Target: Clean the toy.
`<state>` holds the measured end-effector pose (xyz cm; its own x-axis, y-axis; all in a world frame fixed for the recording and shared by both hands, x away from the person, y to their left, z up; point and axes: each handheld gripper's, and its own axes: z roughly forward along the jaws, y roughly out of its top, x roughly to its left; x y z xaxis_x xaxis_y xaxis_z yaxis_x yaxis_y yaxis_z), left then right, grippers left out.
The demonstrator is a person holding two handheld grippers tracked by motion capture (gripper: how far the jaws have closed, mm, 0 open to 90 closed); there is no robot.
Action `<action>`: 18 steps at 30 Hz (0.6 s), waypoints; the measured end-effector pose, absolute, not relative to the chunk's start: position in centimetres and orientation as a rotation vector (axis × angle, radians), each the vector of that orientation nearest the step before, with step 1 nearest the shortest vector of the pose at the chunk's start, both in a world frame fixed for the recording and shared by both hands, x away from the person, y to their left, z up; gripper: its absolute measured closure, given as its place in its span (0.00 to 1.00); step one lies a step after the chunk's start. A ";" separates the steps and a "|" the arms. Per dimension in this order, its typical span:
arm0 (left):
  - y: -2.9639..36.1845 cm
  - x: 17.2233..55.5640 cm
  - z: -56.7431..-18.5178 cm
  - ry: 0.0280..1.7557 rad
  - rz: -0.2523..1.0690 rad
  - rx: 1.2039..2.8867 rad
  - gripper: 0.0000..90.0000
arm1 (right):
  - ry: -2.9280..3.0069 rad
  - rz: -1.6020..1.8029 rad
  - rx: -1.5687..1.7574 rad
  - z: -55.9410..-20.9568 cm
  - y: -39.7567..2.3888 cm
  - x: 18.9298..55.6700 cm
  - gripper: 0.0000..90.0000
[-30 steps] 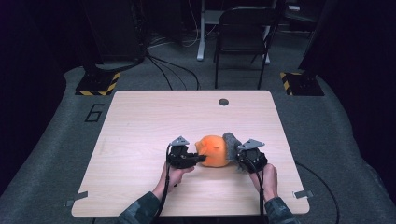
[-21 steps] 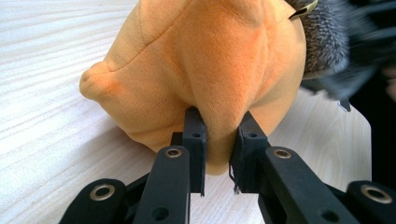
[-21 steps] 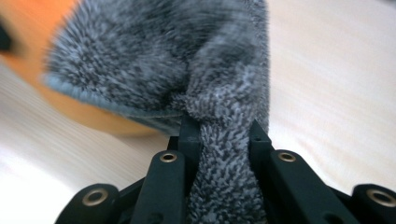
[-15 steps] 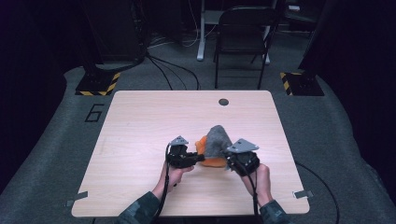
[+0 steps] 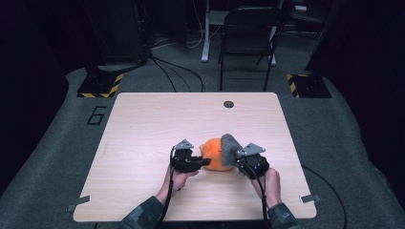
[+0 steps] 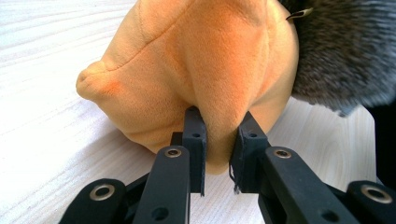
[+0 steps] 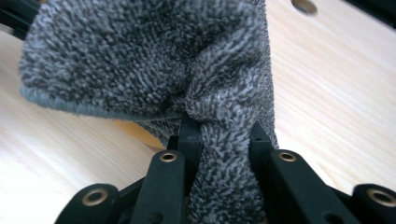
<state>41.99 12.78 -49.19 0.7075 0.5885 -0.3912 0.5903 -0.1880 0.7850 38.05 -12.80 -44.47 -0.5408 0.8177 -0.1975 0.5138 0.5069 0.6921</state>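
Note:
An orange plush toy (image 5: 215,153) lies on the wooden table (image 5: 153,124), right of centre near the front. My left gripper (image 5: 204,162) is shut on a fold of the orange plush toy (image 6: 196,70) from its left side. A grey fuzzy cloth (image 5: 230,146) stands up against the toy's right side. My right gripper (image 5: 237,160) is shut on the grey fuzzy cloth (image 7: 154,60), a bunched strip of it pinched between the jaws. In the left gripper view the grey fuzzy cloth (image 6: 341,51) covers the toy's upper right.
A small dark round hole (image 5: 229,104) sits near the table's far edge. A black folding chair (image 5: 248,38) stands behind the table. Yellow-black striped bases (image 5: 100,86) rest on the floor at the back left and back right.
The grey cloth, low behind the toy a second ago, now stands lifted over its right side. My right gripper has moved up and slightly left with it. The left gripper has kept still.

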 end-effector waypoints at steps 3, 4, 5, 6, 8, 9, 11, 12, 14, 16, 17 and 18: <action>12.7 42.0 -49.2 0.916 -0.001 1.858 0.86 | 2.243 0.752 1.137 -45.3 -13.8 38.8 0.83; 12.8 42.0 -49.2 0.916 -0.001 1.858 0.86 | 2.240 0.734 1.161 -45.6 -14.2 39.1 0.83; 12.7 42.1 -49.2 0.914 -0.004 1.858 0.86 | 2.236 0.730 1.180 -46.1 -14.5 39.4 0.83; 12.8 42.1 -49.2 0.913 -0.003 1.859 0.86 | 2.241 0.715 1.202 -46.6 -14.8 39.8 0.83; 12.9 42.2 -49.3 0.922 -0.015 1.852 0.86 | 2.258 0.682 1.236 -47.5 -15.2 40.5 0.83; 12.9 42.2 -49.3 0.920 -0.012 1.855 0.86 | 2.266 0.650 1.251 -48.0 -15.4 40.7 0.83; 12.9 42.2 -49.2 0.922 -0.005 1.859 0.86 | 2.266 0.636 1.268 -48.8 -15.5 41.1 0.83; 12.8 42.1 -49.2 0.922 -0.003 1.858 0.86 | 2.267 0.639 1.268 -48.8 -15.6 41.1 0.83; 12.8 42.0 -49.2 0.928 0.004 1.859 0.86 | 2.257 0.642 1.258 -47.9 -15.8 40.8 0.83; 12.9 42.1 -49.4 0.935 0.003 1.862 0.86 | 2.212 0.702 1.245 -46.1 -15.7 40.1 0.83; 13.0 42.2 -49.5 0.935 0.000 1.858 0.86 | 2.191 0.745 1.232 -45.0 -15.6 39.5 0.83; 13.0 42.1 -49.5 0.934 0.003 1.864 0.86 | 2.177 0.779 1.210 -43.8 -15.4 39.0 0.83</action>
<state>42.14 13.01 -49.45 0.7007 0.5987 -0.3880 0.5959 -0.1921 0.7797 38.96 -15.38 -43.78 -0.4616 0.8715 -0.1657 0.5684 0.4340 0.6990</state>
